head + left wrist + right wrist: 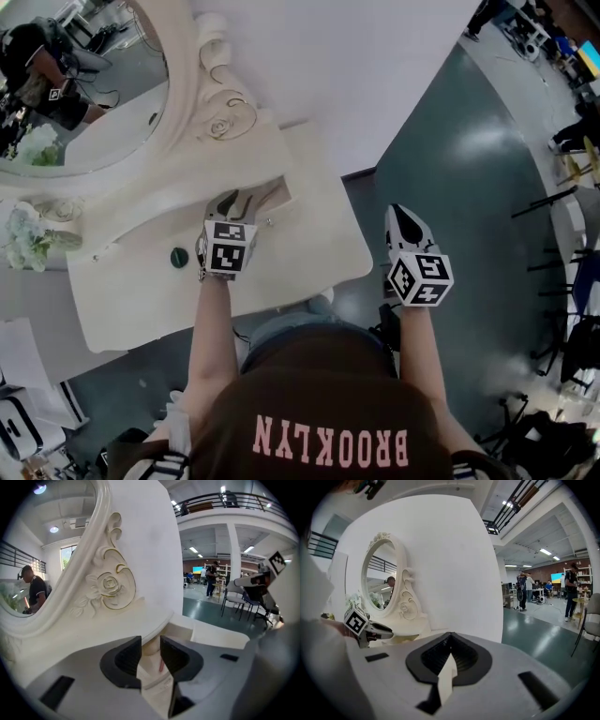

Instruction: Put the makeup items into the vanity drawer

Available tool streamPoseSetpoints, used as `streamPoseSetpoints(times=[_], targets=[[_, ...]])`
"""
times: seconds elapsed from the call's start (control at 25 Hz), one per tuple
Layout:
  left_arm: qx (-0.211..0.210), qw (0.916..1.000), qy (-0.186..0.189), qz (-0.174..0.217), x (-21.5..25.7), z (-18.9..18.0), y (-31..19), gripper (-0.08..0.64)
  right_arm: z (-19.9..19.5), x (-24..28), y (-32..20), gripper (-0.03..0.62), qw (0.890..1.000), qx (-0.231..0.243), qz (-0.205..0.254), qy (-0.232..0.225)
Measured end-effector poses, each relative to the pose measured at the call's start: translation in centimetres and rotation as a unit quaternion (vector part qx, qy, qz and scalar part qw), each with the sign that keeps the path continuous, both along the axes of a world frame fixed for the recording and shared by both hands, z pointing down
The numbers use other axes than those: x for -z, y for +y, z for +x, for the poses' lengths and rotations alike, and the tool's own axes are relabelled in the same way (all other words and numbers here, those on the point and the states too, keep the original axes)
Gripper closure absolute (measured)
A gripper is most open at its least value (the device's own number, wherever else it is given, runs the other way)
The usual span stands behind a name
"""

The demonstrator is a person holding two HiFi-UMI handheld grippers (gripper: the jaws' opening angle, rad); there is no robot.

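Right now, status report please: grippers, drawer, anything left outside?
Left gripper open over open drawer. Right gripper shut, empty. Dark round item on tabletop.

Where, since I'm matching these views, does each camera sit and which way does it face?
Head view: on the person's head, looking steeply down at the vanity; both forearms, left gripper and right gripper show.
Left gripper view: on the left gripper, looking along its parted fingers at the carved mirror frame; the right gripper shows at right.
Right gripper view: on the right gripper, looking along its closed fingers towards the mirror frame; the left gripper shows at left.
Shared: both gripper views show the mirror frame.
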State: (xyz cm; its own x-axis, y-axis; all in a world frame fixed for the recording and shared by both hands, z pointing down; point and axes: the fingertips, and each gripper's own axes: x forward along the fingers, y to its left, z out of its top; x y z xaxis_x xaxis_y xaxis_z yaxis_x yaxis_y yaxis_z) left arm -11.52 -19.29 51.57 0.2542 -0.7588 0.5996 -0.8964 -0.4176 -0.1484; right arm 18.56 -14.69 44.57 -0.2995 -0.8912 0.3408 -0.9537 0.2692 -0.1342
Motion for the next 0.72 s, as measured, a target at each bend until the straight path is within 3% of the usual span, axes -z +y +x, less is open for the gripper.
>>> streamPoseSetpoints(times=[0.4, 0.72], targets=[[0.081, 0.9964, 0.022, 0.006, 0.6, -5.2, 2.1, 0.457, -3.8, 0.2, -1.0, 0.595, 0.999, 0.048, 0.006, -0.004], [0.153, 0.9866, 0.055, 0.006, 0.9, -9.6, 4.6, 0.452, -6.6, 0.1, -1.3, 0.595, 0.997, 0.078, 0.003, -0.007]])
